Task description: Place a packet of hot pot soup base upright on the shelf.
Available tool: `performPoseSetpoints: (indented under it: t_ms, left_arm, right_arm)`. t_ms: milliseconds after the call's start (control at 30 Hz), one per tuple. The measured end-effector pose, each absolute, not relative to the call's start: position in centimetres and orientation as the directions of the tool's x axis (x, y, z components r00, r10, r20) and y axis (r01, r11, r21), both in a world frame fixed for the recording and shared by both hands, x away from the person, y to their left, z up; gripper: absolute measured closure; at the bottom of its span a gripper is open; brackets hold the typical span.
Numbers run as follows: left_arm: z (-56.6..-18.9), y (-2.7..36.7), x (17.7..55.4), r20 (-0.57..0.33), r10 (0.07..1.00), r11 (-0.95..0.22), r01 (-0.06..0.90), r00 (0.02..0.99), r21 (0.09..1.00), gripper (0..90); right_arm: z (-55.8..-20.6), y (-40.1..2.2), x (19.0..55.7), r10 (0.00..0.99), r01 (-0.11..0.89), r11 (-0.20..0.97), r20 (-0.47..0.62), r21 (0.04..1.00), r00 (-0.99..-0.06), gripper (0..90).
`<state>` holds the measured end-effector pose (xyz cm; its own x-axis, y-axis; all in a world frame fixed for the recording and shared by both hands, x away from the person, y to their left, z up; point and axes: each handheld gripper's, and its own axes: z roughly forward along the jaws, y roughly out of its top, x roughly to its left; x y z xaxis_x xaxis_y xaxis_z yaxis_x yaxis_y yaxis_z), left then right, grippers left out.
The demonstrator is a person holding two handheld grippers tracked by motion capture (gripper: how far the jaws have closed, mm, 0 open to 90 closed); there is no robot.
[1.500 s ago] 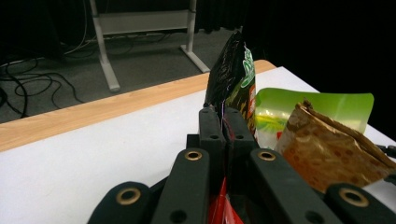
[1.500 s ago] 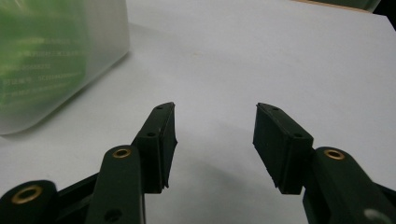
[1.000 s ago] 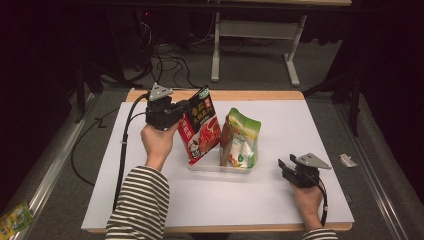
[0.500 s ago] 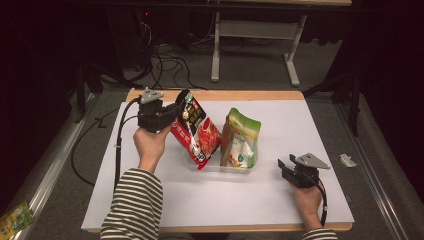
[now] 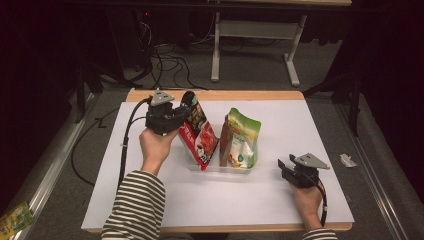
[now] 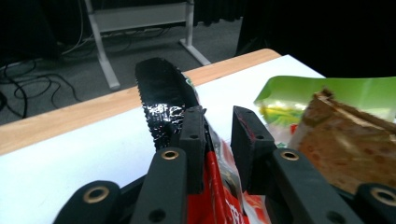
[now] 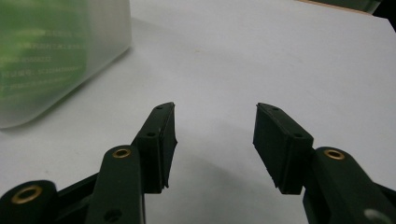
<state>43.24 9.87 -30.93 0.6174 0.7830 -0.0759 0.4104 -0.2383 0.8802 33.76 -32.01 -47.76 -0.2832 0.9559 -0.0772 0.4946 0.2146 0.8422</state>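
The snack bag [image 5: 199, 134] beside the green pouch [image 5: 241, 140] is showing red with a glossy black top strip and a printed picture. The green pouch is showing bright green fading to white, with a speckled brown panel facing the red bag. The clear bin [image 5: 220, 165] under both is looking frosted. The counter [image 5: 280, 200] is showing white with a wood-coloured edge. The sleeve [image 5: 135, 205] is wearing black-and-white stripes. Both grippers' jaws are showing black with brass-coloured rivets.

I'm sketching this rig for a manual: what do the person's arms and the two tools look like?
Both sleeves are black-and-white striped. The left tool and right tool are black, and each carries a grey three-cornered plate on top and trails a black cable. In the gripper views the jaws are black, with brass-coloured rivets at the linkage joints and ridged pads.
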Motion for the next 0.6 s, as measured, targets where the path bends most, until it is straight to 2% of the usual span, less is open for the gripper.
performPoseSetpoints:
  t_ms: [167, 300, 400, 500, 600]
  left_arm:
    - [-31.5, 10.6, 42.0, -0.066, 0.796, -0.214, 0.382, 0.602, 0.899, 51.9]
    - [-32.2, 11.8, 40.0, -0.031, 0.811, -0.219, 0.353, 0.584, 0.910, 48.6]
    - [-32.9, 12.8, 38.3, -0.038, 0.824, -0.201, 0.355, 0.565, 0.913, 48.2]
    - [-34.0, 13.4, 36.8, -0.040, 0.828, -0.212, 0.379, 0.559, 0.901, 49.4]
    - [-36.0, 13.0, 35.9, -0.072, 0.810, -0.246, 0.450, 0.582, 0.858, 50.1]
  right_arm:
    - [-47.8, -32.0, 33.7, 0.957, 0.492, 0.207, -0.071, 0.846, -0.281, 49.1]
    - [-47.8, -32.0, 33.8, 0.955, 0.489, 0.214, -0.076, 0.846, -0.286, 49.1]
    - [-47.8, -32.0, 33.8, 0.954, 0.489, 0.222, -0.085, 0.843, -0.287, 49.1]
    - [-47.8, -32.0, 33.8, 0.955, 0.491, 0.218, -0.081, 0.843, -0.286, 49.1]
    - [-47.8, -32.0, 33.8, 0.954, 0.489, 0.223, -0.086, 0.843, -0.288, 49.1]
